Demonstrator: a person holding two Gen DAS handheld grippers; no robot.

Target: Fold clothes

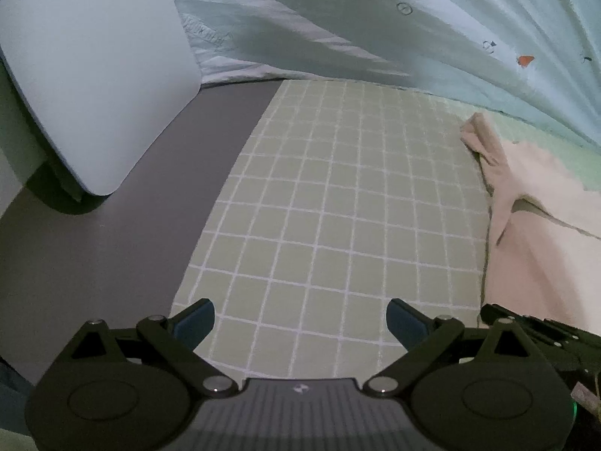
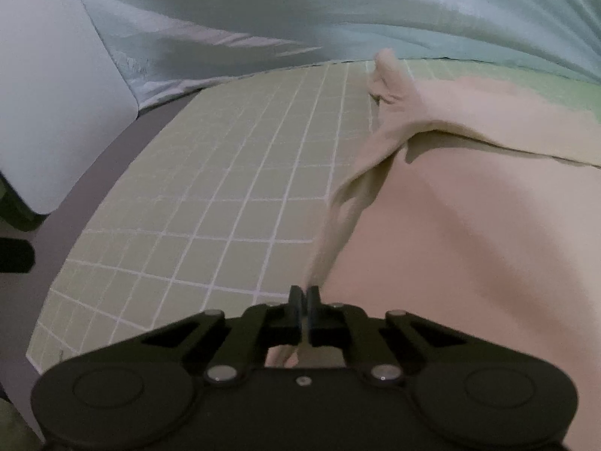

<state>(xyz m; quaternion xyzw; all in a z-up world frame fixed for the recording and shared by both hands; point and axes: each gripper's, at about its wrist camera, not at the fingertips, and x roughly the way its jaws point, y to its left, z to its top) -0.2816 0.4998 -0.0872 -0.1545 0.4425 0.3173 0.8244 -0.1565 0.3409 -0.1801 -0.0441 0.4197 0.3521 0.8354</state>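
A: How is the scene laid out, from the largest element down?

B: A green checked sheet [image 1: 319, 195] is spread flat as the working surface, bounded at the far side by a pale printed quilt [image 1: 413, 18]. A beige garment [image 2: 469, 225] is laid on the sheet's right part; its left edge is seen running from the near side away toward the quilt, ending in a bunched tip.

A: Where is the garment placed relative to each gripper?

B: The right gripper [image 2: 303, 297] is set at the near end of that left edge. Its jaws are pressed together, and a thin strip of the garment's edge appears to be pinched between them. The left gripper [image 1: 300, 315] is held over bare sheet with its jaws spread wide and nothing between them; the garment is located to its right, well apart from the fingers.

A: Which relation is the coming move judged to turn on?

B: The garment's long edge is aligned away from the right fingers, so the right hand is the nearer; a sideways reach to the right is required of the left.
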